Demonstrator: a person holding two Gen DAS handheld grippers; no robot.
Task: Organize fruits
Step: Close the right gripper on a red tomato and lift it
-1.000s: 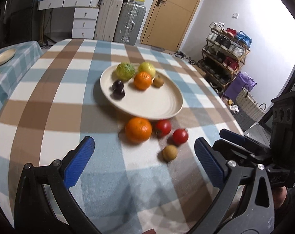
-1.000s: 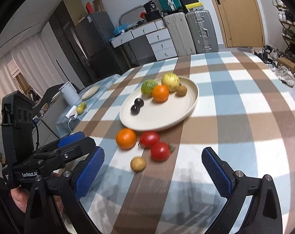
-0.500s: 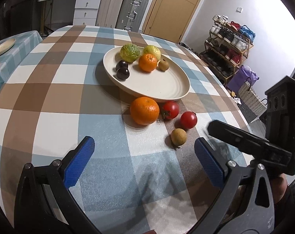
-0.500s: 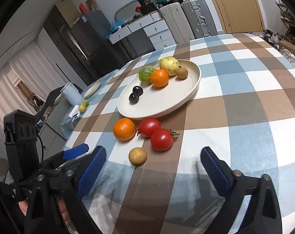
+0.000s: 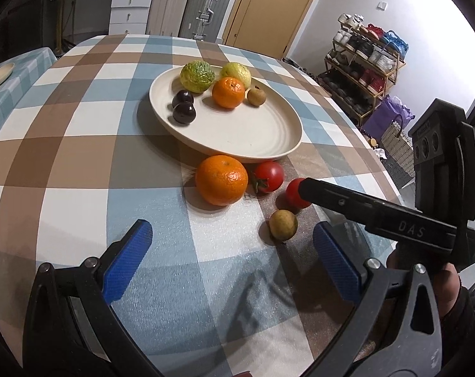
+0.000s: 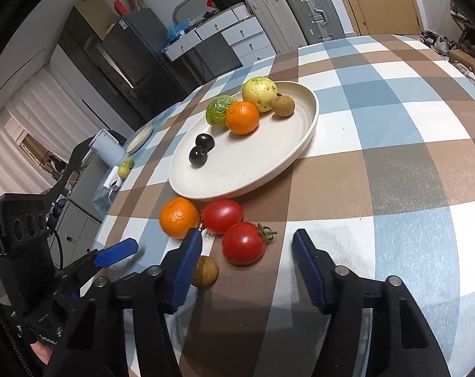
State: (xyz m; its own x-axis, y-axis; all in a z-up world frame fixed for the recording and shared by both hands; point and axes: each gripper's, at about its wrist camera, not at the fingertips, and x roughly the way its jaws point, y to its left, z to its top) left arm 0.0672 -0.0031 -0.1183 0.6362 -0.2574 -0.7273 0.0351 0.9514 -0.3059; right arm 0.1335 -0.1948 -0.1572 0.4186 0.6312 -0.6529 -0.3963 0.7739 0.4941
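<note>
Jaws of the right gripper (image 6: 247, 251) gape empty around the nearer round red tomato (image 6: 243, 243), just before the cream ceramic plate (image 6: 300, 144); closing off-centre could roll it. The left gripper (image 5: 231, 257) hovers open, empty.

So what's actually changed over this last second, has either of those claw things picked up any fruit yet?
No fruit picked up yet. The right gripper has moved in low and narrowed around the nearer tomato, not touching it. The left gripper came a little closer to the loose fruit and stays open. The orange, the other tomato, the small brown fruit and the plate lie unchanged.
</note>
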